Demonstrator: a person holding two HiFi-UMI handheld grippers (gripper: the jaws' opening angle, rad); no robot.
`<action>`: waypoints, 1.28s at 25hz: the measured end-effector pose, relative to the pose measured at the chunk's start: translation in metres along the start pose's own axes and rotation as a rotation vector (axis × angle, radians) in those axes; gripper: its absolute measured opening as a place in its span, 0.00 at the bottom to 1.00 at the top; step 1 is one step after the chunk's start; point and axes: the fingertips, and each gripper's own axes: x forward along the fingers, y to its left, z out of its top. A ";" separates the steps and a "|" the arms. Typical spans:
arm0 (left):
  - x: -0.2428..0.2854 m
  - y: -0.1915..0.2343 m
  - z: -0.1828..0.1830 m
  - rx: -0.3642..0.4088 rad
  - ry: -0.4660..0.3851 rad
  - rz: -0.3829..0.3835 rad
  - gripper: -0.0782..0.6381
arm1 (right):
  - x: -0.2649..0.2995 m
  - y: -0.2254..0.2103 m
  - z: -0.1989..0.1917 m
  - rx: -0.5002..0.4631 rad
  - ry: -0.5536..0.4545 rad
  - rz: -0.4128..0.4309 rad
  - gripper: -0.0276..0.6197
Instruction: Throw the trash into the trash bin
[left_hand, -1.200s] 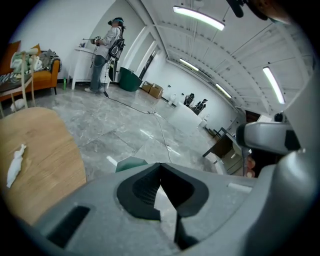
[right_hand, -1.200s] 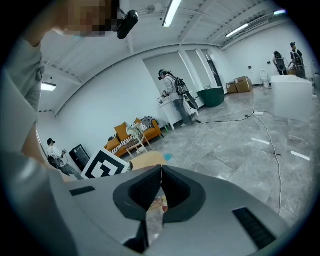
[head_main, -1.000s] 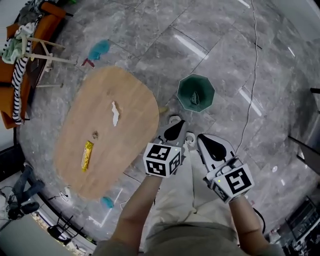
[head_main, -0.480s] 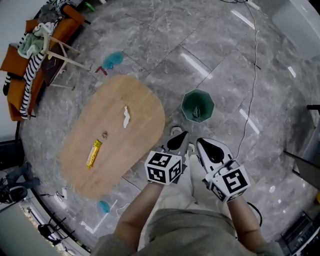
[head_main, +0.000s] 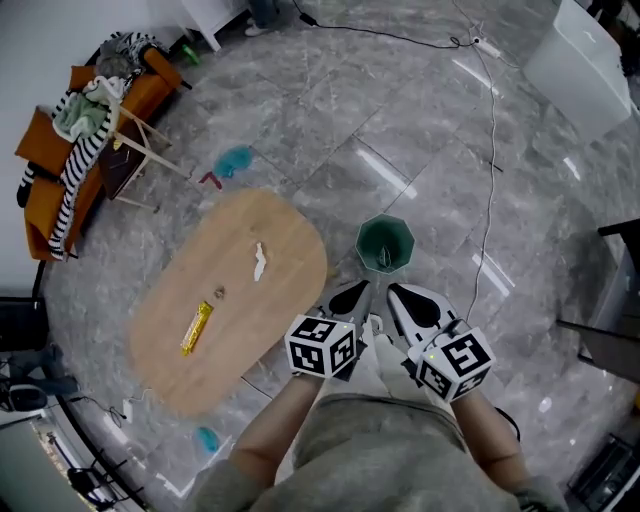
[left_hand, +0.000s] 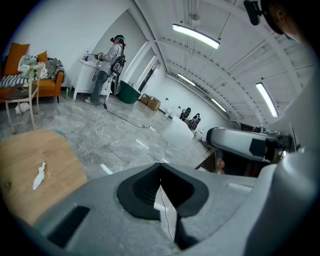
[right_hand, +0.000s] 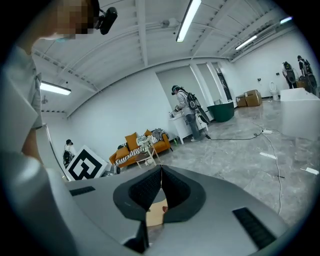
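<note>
Nearest the head camera, the person's forearms are reaching forward, each partly hidden behind a marker cube. The left gripper is holding its fingers pressed together with nothing between them; in its own view the tips are meeting in a thin seam. The right gripper is likewise keeping its fingers closed and empty, which its own view confirms. Both are hanging in the air, well apart from any trash.

Just beyond the fingertips the green trash bin is standing upright on the grey floor, near the end of the oval wooden surface. Something pale is lying inside the bin, too small to make out.

On the surface a yellow wrapper is lying toward the near side, a small brown crumb is sitting beside it, and a white paper scrap is lying further along. The left gripper view is showing only a cut-off edge of the surface with that scrap.

Past the surface, a blue item is lying on the floor, too blurred to identify. A thin cable is trailing away. Furthest off, an orange sofa draped with striped cloth is standing by the wall, and a distant person is standing at a white counter.
</note>
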 end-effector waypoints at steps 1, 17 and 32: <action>-0.003 -0.005 0.005 0.006 -0.006 -0.003 0.12 | -0.004 0.003 0.004 -0.007 -0.003 0.002 0.06; -0.056 -0.067 0.054 0.104 -0.115 0.008 0.12 | -0.053 0.035 0.054 -0.109 -0.087 0.047 0.06; -0.100 -0.054 0.046 0.050 -0.202 0.128 0.12 | -0.051 0.070 0.047 -0.156 -0.071 0.176 0.06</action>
